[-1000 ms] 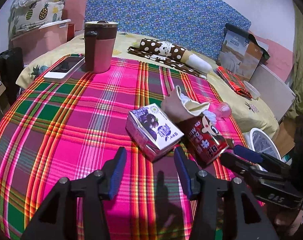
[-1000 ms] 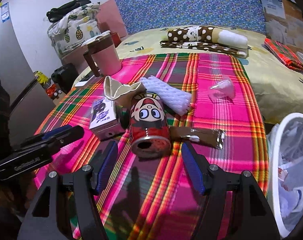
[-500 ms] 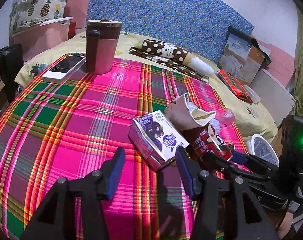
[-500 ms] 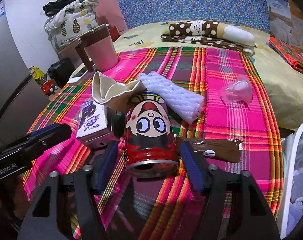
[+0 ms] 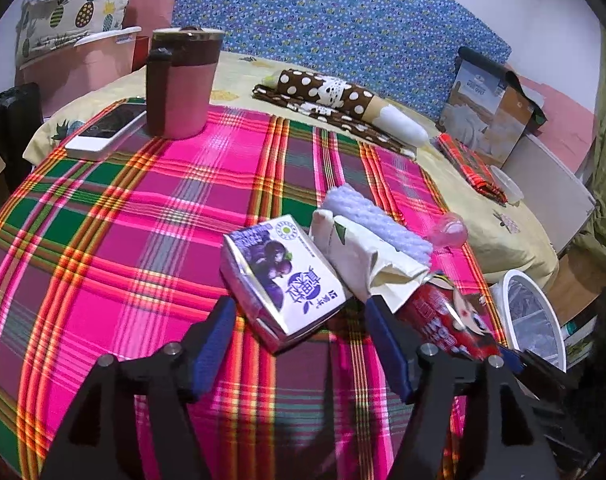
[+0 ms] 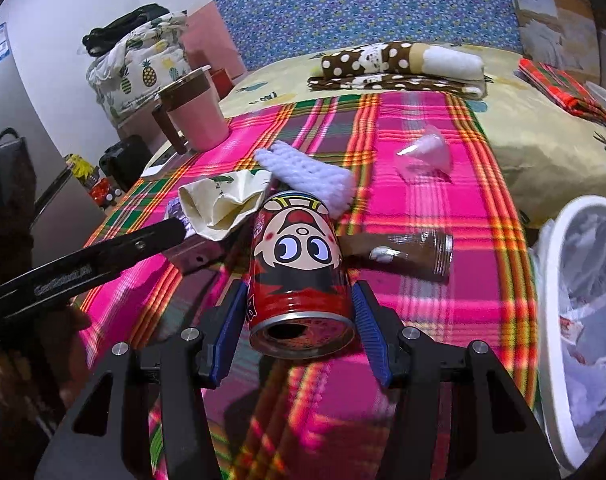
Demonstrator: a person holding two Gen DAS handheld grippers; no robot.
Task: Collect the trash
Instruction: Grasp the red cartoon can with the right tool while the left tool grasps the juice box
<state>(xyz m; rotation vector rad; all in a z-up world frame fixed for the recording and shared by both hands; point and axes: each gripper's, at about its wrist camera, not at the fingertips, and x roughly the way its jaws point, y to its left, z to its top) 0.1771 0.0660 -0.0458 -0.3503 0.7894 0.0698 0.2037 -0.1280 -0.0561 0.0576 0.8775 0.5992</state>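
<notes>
A purple juice box (image 5: 283,276) lies on the plaid tablecloth (image 5: 103,240). Its near corner sits between the fingers of my left gripper (image 5: 301,336); the jaws are opening and the pads stand clear of it. My right gripper (image 6: 299,322) is shut on a red cartoon can (image 6: 299,264) lying with its open end towards me, a pad against each side. Behind the can lie a crumpled cream paper (image 6: 223,204), a white foam net (image 6: 307,172), a brown wrapper (image 6: 403,252) and a clear plastic cup (image 6: 423,156).
A white bin (image 6: 563,280) lined with a bag stands off the table's right edge. A pink mug (image 5: 179,84) and a phone (image 5: 107,128) sit at the far left. A polka-dot cloth roll (image 5: 335,92) and a cardboard box (image 5: 487,112) lie on the bed behind.
My right gripper came forward around the red can and closed onto its sides. My left gripper moved up to the juice box and its jaws spread wider.
</notes>
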